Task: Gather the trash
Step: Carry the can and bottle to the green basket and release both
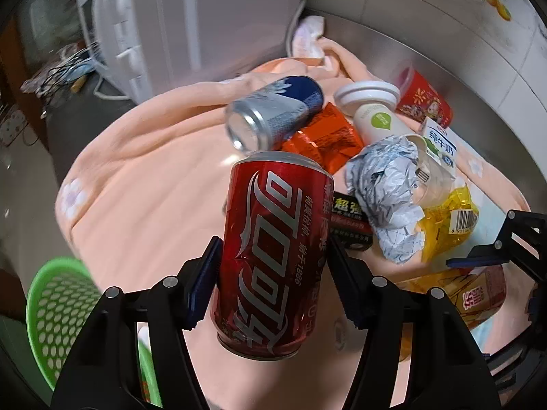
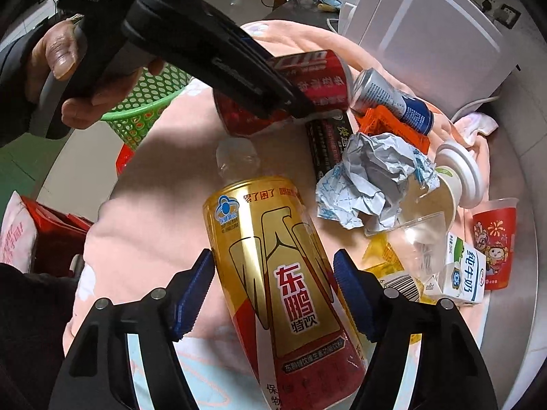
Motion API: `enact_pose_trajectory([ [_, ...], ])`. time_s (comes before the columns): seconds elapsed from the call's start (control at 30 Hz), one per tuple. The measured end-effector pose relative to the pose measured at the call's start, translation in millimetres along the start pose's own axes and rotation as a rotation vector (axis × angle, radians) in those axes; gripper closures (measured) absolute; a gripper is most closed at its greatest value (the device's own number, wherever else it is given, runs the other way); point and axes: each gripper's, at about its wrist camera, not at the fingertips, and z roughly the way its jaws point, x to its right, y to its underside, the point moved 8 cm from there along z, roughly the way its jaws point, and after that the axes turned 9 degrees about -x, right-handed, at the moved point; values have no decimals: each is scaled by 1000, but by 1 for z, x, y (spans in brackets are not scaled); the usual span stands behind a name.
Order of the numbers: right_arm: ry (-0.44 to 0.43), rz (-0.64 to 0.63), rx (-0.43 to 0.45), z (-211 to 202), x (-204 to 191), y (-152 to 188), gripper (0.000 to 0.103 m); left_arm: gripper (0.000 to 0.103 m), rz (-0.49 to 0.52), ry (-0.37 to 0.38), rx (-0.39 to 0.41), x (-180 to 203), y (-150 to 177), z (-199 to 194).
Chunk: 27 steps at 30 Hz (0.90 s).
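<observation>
Two drinks sit between my fingers: my left gripper (image 1: 270,270) clamps a red cola can (image 1: 273,253) lifted above the peach blanket (image 1: 143,198); my right gripper (image 2: 273,294) straddles a gold bottle (image 2: 283,280), pads (image 2: 195,294) beside it, contact unclear. Green basket (image 1: 58,304) lower left; crumpled paper (image 2: 372,177) nearby.

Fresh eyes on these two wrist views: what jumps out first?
The red cola can, dented and pinched between the left claw pads, fills the middle of the left wrist view. In the right wrist view the gold energy-drink bottle lies between the right claw pads, which bracket it; contact is unclear. Behind both, trash sits heaped on a peach towel, crumpled paper brightest, with a green basket at lower left.
</observation>
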Motion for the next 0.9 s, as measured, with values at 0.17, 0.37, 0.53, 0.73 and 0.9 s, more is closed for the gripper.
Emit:
enact_pose_trajectory([
  [0.17, -37, 40, 47, -16, -1, -5, 34, 42, -88, -4, 87, -27, 16, -42],
  [0.37, -140, 111, 150, -42, -4, -35, 34, 42, -238, -109, 153, -101, 50, -86],
  [0.53, -186, 124, 214, -53, -17, -73, 35, 42, -375, -186, 73, -169, 86, -70],
  [0.73, -251, 128, 253, -56, -37, -119, 35, 42, -479, -217, -69, -220, 127, -22],
  [0.9, -288, 117, 267, -51, -57, -151, 35, 42, -520, -225, -159, -241, 152, 10],
])
